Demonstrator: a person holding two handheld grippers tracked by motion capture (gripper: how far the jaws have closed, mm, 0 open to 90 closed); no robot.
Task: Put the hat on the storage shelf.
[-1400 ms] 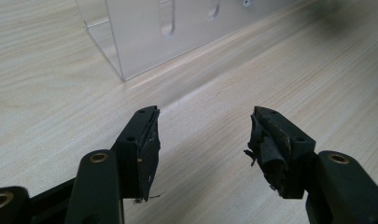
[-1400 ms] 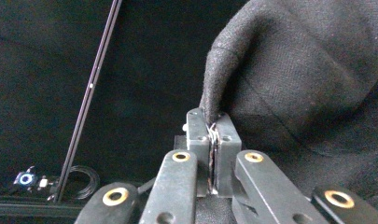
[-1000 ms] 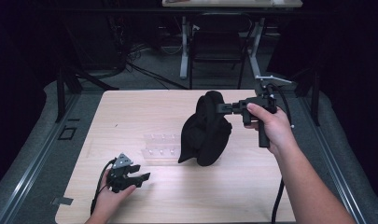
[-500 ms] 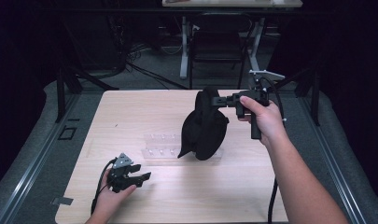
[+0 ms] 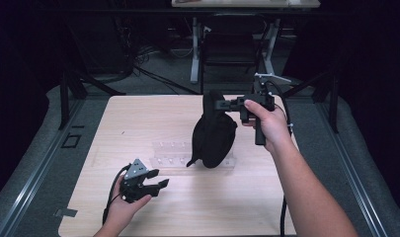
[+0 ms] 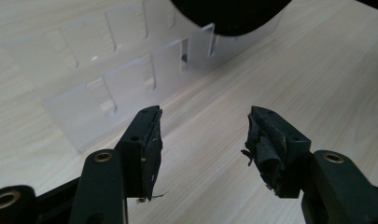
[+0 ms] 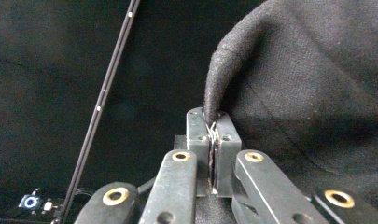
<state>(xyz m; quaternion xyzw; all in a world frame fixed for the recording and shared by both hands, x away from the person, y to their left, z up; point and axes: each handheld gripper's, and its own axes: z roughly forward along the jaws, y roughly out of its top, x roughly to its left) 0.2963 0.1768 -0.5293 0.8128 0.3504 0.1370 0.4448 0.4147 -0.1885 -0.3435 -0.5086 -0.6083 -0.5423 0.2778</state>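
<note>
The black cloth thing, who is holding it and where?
The right gripper pinches the black cloth by its top edge. The left gripper holds nothing.

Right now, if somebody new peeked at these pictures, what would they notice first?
Probably the big black cloth bag dangling over the middle of the wooden table, pinched at its top edge by the right gripper, whose jaws are shut tight on the fabric. Under it sits a clear plastic rack with little dividers. Near the front left, the left gripper waits with its jaws wide open and nothing in them.
</note>
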